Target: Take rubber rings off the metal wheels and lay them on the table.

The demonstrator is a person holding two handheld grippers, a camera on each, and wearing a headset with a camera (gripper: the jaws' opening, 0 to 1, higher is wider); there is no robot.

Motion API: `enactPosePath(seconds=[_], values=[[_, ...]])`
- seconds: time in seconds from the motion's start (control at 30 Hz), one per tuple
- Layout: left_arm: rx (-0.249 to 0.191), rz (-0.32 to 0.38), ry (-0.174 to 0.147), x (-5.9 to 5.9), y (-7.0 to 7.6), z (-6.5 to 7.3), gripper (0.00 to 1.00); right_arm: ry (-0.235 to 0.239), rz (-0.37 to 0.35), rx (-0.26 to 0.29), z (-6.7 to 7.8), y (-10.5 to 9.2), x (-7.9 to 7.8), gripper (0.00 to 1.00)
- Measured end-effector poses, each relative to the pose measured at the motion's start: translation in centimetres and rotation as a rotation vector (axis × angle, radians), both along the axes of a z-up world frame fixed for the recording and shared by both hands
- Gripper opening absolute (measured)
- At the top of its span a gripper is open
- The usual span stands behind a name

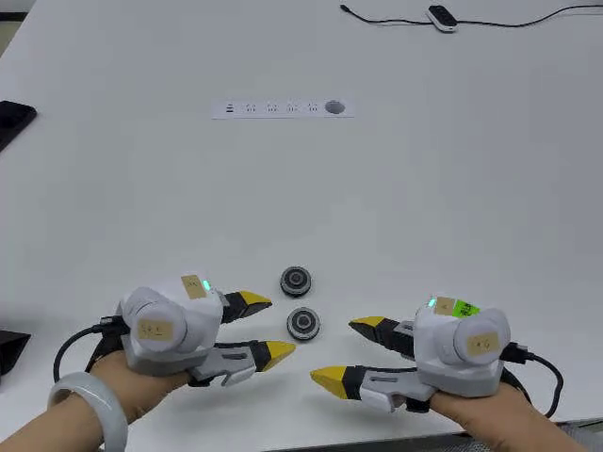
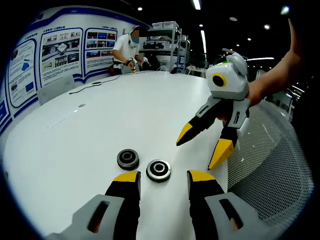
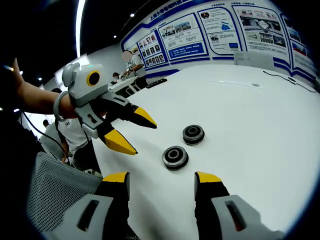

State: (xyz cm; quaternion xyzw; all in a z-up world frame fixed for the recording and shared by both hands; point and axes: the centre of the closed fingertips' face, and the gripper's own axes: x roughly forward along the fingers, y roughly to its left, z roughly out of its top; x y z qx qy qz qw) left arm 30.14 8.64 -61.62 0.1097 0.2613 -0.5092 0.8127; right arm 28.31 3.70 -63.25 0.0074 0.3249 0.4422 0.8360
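White table [image 1: 424, 207]: two wheels [image 1: 296, 281] near edge; socket strip [image 1: 281, 109], corded switch [image 1: 441, 18] well beyond

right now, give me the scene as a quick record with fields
table: white
near wheel: flat on table, between both tongs
far wheel: flat, just beyond, not touching it
left tongs: open, holding nothing
right tongs: open, holding nothing
power strip: farther back
stage: neither wheel gripped yet
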Motion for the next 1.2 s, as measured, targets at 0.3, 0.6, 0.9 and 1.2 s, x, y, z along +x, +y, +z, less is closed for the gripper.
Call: enactPosePath(seconds=[0.3, 0.6, 0.9, 1.2], values=[[0.022, -0.013, -0.002, 0.4, -0.4, -0.5, 0.32, 0.010, -0.011, 0.015, -0.1, 0.2, 0.4, 0.51], [0.039, -0.033, 0.001, 0.9, -1.3, -1.0, 0.29, 0.027, -0.024, 0.033, -0.2, 0.3, 0.7, 0.48], [0.062, -0.062, 0.000, 1.2, -2.0, -1.6, 0.24, 0.039, -0.038, 0.050, -0.3, 0.4, 1.1, 0.47], [0.093, -0.095, -0.006, 1.4, -2.4, -2.2, 0.22, 0.048, -0.048, 0.065, -0.5, 0.4, 1.3, 0.46]])
